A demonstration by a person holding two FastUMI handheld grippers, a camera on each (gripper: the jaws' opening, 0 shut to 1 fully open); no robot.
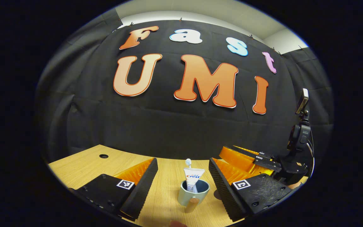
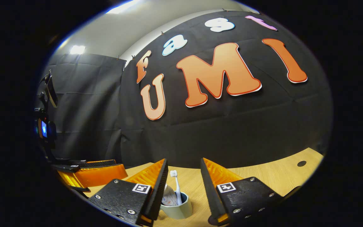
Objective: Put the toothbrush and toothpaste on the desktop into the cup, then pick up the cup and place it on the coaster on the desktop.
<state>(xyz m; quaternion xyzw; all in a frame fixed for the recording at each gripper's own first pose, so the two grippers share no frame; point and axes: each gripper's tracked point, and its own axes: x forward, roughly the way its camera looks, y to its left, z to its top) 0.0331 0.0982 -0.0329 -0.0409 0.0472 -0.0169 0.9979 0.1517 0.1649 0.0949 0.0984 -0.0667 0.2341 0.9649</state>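
Observation:
A pale blue-grey cup (image 1: 200, 193) with a wooden handle stands upright on the wooden desktop (image 1: 83, 167). A white toothpaste tube (image 1: 193, 178) and a toothbrush (image 1: 188, 162) stick up out of it. My left gripper (image 1: 183, 160) is open, its fingers (image 1: 143, 186) on either side of the cup without touching it. In the right gripper view the cup (image 2: 181, 209) sits low between the fingers, partly behind the left-hand one, with the toothbrush (image 2: 175, 184) upright and the tube (image 2: 169, 198) beside it. My right gripper (image 2: 184, 160) is open and holds nothing.
The right gripper (image 1: 241, 159) and its camera mount lie to the right of the cup in the left gripper view. The left gripper (image 2: 88, 172) lies at the left in the right gripper view. A cable hole (image 1: 103, 156) (image 2: 301, 163) sits in the desktop. Black cloth walls close the back.

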